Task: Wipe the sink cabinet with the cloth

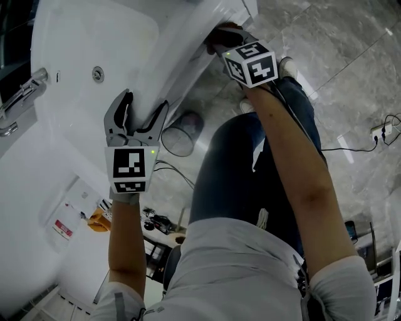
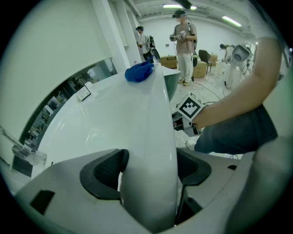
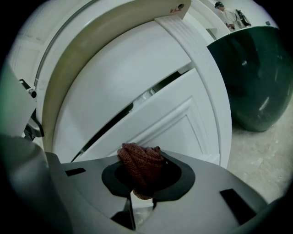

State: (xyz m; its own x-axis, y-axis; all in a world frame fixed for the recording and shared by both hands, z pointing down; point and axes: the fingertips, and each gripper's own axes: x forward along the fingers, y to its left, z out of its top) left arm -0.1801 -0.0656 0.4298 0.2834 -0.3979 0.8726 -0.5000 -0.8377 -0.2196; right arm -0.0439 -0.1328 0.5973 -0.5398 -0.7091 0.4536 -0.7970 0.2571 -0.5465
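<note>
With the left tongs (image 1: pixel 141 118) spread open astride the sink rim (image 2: pixel 145 114) as a brace, I hold the right tongs (image 3: pixel 143 183) clamped on the red-brown cloth (image 3: pixel 138 163) and should press it flat onto the sink cabinet door (image 3: pixel 151 109) directly ahead of them, stroking evenly along the panel.

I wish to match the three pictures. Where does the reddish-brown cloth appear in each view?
Head view: top centre, the cloth lies just beyond the marker cube, against the sink cabinet.
Left gripper view: not in it; only the marker cube shows.
Right gripper view: lower centre, clamped in the right gripper.
Shared landmark: the sink cabinet in head and right gripper views; the marker cube in head and left.
</note>
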